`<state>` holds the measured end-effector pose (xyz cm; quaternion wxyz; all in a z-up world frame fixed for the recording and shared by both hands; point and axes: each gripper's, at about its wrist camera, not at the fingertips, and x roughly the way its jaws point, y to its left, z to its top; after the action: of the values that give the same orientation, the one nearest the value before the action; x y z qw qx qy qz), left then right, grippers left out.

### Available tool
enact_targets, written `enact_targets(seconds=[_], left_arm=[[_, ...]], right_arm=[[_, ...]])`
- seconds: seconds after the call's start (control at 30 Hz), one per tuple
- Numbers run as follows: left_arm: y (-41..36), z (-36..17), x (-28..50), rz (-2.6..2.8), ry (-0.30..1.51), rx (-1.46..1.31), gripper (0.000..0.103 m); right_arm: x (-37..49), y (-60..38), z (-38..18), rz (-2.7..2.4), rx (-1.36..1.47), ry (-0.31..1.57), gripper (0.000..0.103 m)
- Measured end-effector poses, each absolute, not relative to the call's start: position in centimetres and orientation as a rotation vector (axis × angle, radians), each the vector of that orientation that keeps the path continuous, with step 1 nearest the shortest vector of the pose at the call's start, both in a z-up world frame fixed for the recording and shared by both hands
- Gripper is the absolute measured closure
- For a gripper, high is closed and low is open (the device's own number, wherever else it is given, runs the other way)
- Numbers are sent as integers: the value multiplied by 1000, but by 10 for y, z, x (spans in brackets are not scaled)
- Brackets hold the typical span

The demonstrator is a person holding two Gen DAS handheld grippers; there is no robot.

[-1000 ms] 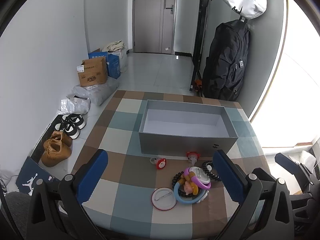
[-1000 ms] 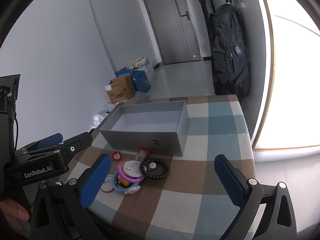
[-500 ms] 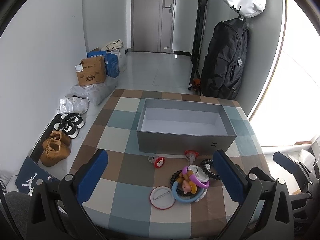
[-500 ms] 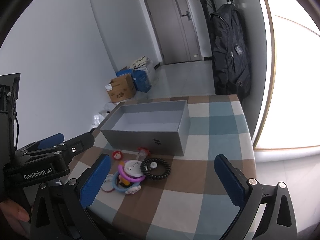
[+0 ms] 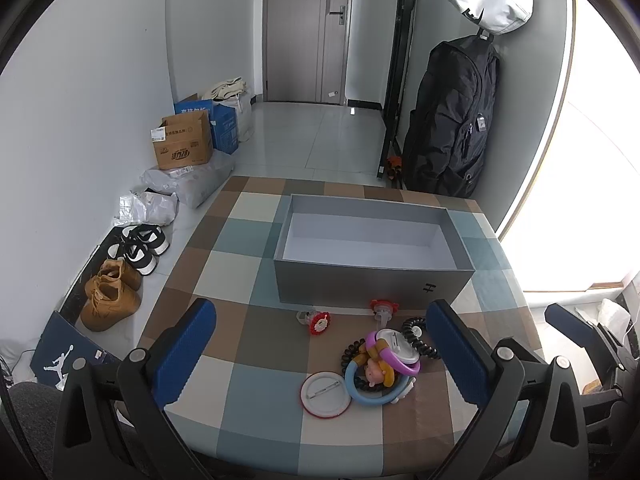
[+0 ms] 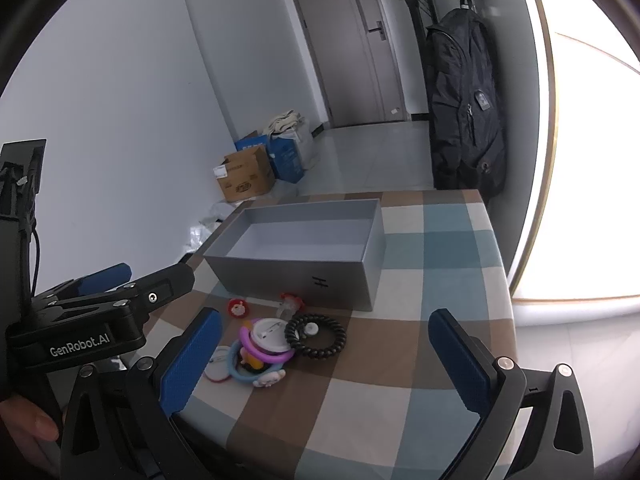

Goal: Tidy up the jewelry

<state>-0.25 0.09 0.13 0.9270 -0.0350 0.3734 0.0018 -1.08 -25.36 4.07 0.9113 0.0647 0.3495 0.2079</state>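
Left tool (image 5: 320, 344) and right tool (image 6: 324, 352) (both spread wide) hold nothing, touch nothing

The open box (image 5: 374, 282) stands on the table (image 5: 248, 408), toward its far side; in front of the box, near its wall, lie 2 small charms (image 5: 318, 322) (image 5: 383, 307); nearer the front edge is a pile of rings (image 5: 380, 368), with a coil band (image 6: 316, 336) on its right and a round badge (image 5: 326, 394) on its left; shoes (image 5: 112, 292) are on the floor, left of the table.
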Motion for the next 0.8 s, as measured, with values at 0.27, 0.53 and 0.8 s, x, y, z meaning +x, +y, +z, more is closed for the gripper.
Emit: enact_targets(seconds=[0.27,0.53,0.8], left_arm=[[0,0,-3,1,767,-73,1],[1,0,-3,-1,769,-76,1],[2,-5,-1,-12,784,-96,1]], right_arm=[[-10,-251,41,434,128,718,0],[-8,-250,41,443,129,717,0],[-7,-252,40,443,141,719,0]])
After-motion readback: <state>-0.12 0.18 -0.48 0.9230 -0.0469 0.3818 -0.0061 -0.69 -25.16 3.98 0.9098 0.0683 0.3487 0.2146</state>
